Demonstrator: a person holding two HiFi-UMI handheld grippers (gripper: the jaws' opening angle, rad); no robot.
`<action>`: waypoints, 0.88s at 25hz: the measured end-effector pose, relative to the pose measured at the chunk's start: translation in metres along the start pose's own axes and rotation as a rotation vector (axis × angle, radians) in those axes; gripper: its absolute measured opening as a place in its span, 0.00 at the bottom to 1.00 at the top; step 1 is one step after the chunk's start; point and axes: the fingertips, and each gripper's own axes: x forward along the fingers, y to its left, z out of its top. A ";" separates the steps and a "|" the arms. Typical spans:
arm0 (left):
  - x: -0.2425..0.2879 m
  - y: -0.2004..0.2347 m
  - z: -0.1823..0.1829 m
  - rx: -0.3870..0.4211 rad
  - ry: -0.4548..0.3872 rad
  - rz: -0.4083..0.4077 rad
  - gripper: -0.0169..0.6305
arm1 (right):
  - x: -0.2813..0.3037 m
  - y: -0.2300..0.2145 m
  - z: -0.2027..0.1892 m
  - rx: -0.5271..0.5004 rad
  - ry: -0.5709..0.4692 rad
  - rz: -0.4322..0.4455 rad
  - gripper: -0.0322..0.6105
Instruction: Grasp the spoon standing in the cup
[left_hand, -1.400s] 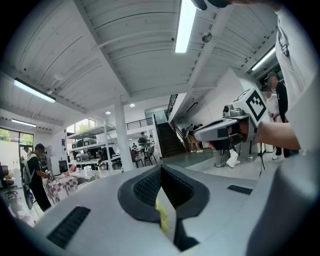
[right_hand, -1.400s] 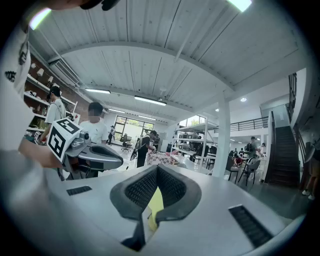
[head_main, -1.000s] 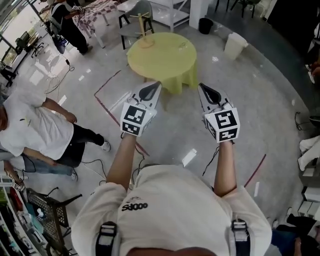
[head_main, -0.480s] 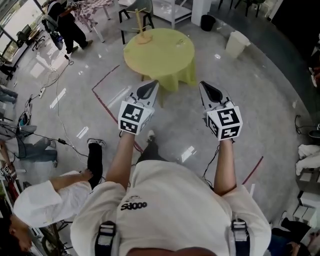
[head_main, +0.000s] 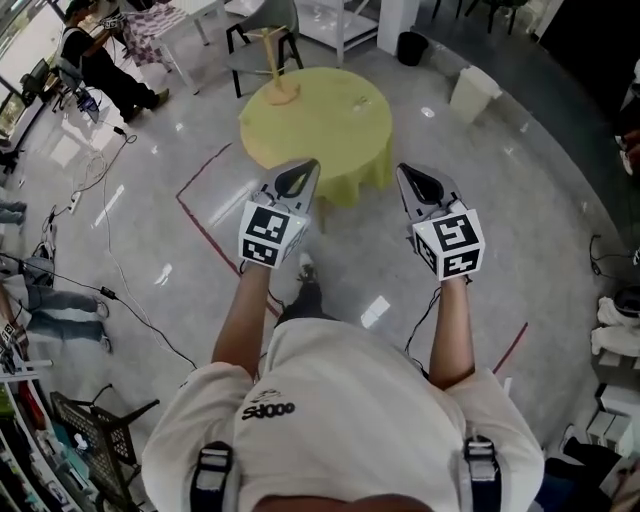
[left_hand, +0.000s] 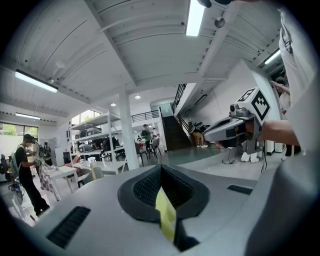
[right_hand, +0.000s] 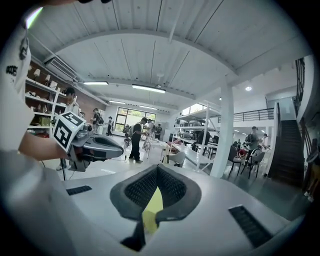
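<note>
Yellow round table (head_main: 330, 130) is sitting well ahead of both tips in head view; cup and spoon, presumably there, are too small to spot. Left gripper (head_main: 299, 172) and right gripper (head_main: 406, 173) are pointing towards it, likely lined up for an approach. Shirt print is reading roughly "SJ000". Left gripper view: jaws are pressing together, empty. Right gripper view: likewise closed on nothing.

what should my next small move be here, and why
Probably step closer to the yellow table: the left gripper and right gripper both hang short of it, jaws shut and empty, and what stands on it is too small to tell from here.
</note>
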 end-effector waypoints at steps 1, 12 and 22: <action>0.010 0.013 0.000 -0.003 -0.002 -0.005 0.07 | 0.015 -0.005 0.003 -0.008 0.005 0.001 0.08; 0.099 0.137 -0.020 -0.034 0.023 -0.095 0.07 | 0.161 -0.055 0.015 0.070 0.072 -0.017 0.08; 0.175 0.201 -0.051 -0.080 0.065 -0.179 0.07 | 0.256 -0.098 -0.018 0.038 0.205 -0.097 0.08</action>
